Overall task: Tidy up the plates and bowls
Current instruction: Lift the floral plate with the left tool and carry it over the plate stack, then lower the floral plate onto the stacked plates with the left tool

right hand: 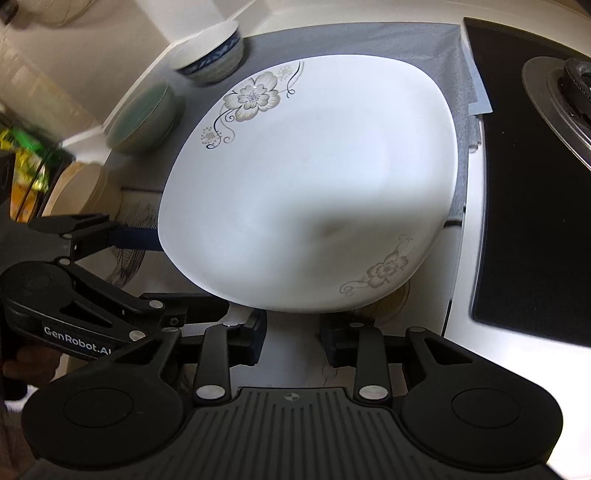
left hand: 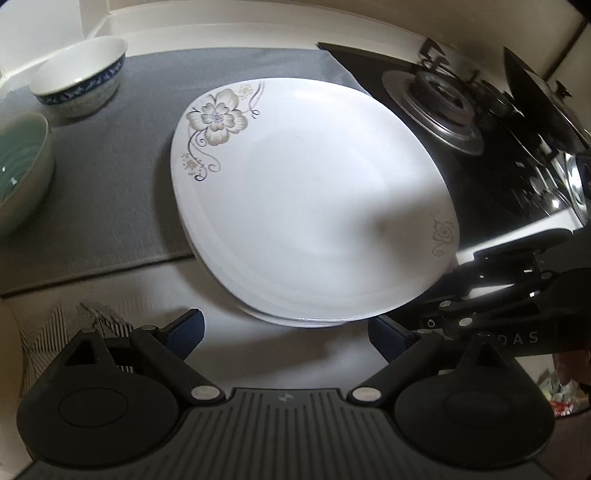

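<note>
A white squarish plate with a grey flower print (left hand: 314, 199) lies on top of another white plate, partly on a grey mat (left hand: 122, 184); it also shows in the right wrist view (right hand: 310, 184). My left gripper (left hand: 286, 332) is open, its fingers just short of the plates' near edge. My right gripper (right hand: 291, 339) is open, close to the plate's near edge, empty. A white bowl with a blue pattern (left hand: 79, 81) and a green bowl (left hand: 22, 173) stand on the mat at left; both show in the right wrist view, the blue bowl (right hand: 210, 55) and the green bowl (right hand: 144, 114).
A black gas stove (left hand: 480, 129) with a burner lies right of the plates, also in the right wrist view (right hand: 532, 184). A steel pot (left hand: 580, 184) stands at far right. A striped cloth (left hand: 66, 332) lies near left. The white counter wall (left hand: 221, 29) runs behind.
</note>
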